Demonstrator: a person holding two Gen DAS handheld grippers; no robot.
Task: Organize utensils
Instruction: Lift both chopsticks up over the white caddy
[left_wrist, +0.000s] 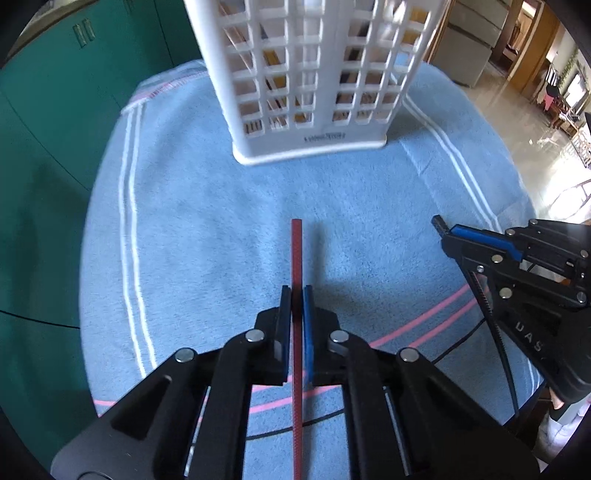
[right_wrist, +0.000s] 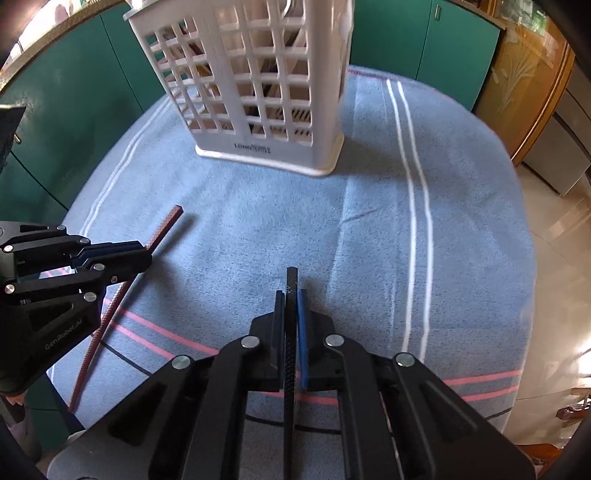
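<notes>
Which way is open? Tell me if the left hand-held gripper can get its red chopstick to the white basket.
Probably yes. The left hand-held gripper grips the red chopstick, and only bare blue towel lies between it and the white basket.

left hand-held gripper (left_wrist: 294, 295): black linkage arms, silver round screws, blue pad faces | right hand-held gripper (right_wrist: 291, 295): same build, thin black cable | side lettering, possibly "Gen.Robot.AI"
</notes>
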